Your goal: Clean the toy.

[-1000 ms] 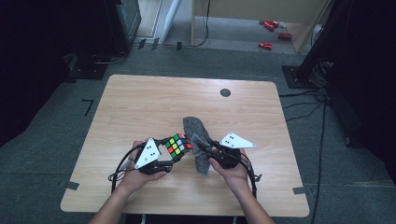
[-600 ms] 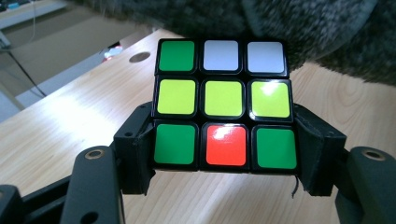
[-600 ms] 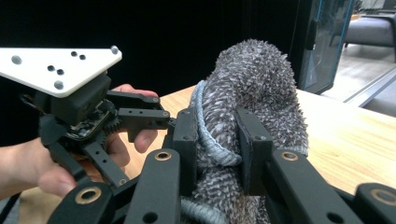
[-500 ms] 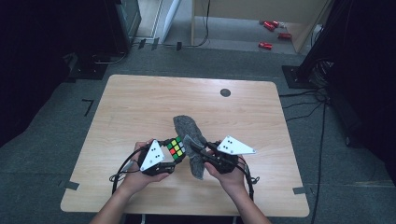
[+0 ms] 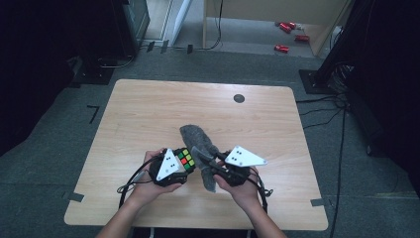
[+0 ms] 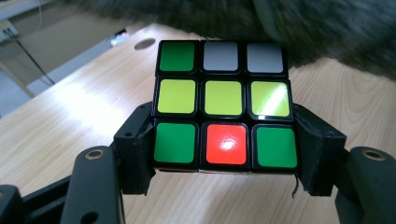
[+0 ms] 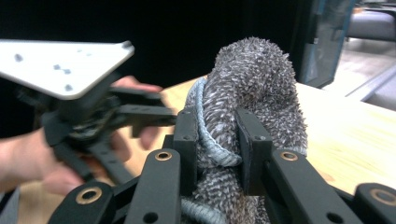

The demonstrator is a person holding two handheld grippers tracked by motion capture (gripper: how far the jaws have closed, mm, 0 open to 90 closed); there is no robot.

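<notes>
Counter [image 5: 148, 119]: light wood top, dark round grommet [image 5: 239, 98] near the far edge.
Grey cloth [image 5: 198, 141]: knobbly microfibre rag, bunched; lies over the near-centre of the counter, one end lifted, just beside the cube on the person's right.
Right gripper [image 5: 210, 161]: jaws clamped on a fold of the cloth; its bound hem sits pinched between both pads in the right gripper view.
Left gripper [image 5: 184, 166]: jaws closed on the cube, pressing two opposite sides of its lowest row.
Rubik's cube [image 6: 223, 103]: scrambled, held above the near counter; upward face shows green, grey, yellow and red stickers.
</notes>
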